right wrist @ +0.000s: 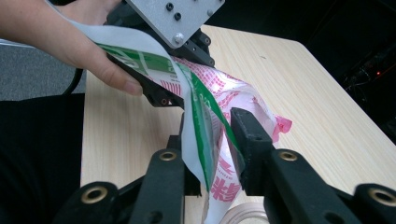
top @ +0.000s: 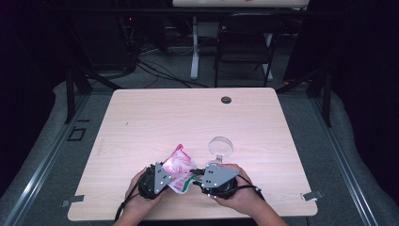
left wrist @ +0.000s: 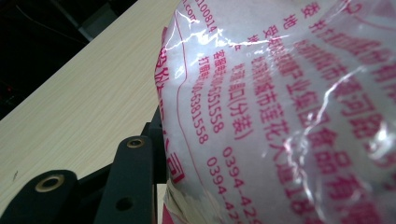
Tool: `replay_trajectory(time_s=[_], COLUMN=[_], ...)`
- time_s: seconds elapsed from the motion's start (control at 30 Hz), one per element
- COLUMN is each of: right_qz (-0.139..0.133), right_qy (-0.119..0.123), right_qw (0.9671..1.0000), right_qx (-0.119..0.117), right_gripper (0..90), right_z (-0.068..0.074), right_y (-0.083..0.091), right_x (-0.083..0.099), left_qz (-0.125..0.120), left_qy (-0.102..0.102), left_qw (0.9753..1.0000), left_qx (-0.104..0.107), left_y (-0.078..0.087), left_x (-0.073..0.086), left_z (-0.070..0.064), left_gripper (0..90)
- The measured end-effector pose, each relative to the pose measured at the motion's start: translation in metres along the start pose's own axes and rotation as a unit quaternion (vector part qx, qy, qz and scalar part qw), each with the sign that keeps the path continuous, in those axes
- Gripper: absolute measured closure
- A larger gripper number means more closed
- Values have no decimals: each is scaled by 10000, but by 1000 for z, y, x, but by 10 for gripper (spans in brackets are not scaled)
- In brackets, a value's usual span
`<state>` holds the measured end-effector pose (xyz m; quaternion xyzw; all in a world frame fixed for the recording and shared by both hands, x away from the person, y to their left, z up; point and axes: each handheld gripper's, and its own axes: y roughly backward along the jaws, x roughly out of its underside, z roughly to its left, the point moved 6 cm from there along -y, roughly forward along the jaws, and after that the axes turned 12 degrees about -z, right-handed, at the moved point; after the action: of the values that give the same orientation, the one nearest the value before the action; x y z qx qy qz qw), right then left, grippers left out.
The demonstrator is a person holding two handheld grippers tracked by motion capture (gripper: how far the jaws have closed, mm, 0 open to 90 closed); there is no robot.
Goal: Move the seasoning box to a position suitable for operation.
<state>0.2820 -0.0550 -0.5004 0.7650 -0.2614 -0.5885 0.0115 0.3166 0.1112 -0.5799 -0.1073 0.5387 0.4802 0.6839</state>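
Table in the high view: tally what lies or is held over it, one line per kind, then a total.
Plastic bags with pink and green print: 1, the bag, held between both grippers.
Clear round dishes: 1, the dish, beside the right gripper.
Handheld grippers: 2, counting the left gripper.
Total: 4

Bag between left tongs and right tongs, near table's front edge, clear dish just behind.
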Motion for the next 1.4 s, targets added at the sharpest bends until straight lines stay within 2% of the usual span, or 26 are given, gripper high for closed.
replay_trajectory(time_s=[0.53,0.9,1.07,1.23,1.4], right_qz=[96,79,25,15,-49], right_qy=[-327,-476,-676,-765,-986], right_qw=[9994,9988,9977,9971,9951], right_qx=[-3,25,26,15,-23], right_gripper=[885,900,900,900,900], right_z=[-1,-3,-5,-9,-12], right_y=[0,1,1,4,5], right_x=[4,6,8,9,10], left_qz=[86,128,104,69,35], left_qy=[-283,-344,-451,-526,-553], left_qw=[9995,9993,9988,9984,9982], left_qx=[-75,-120,-159,-177,-212], left_y=[-1,-1,-1,0,1], left_x=[0,-1,-2,-5,-6], left_z=[-2,-3,-2,-2,-2], left_gripper=[594,594,594,595,596])
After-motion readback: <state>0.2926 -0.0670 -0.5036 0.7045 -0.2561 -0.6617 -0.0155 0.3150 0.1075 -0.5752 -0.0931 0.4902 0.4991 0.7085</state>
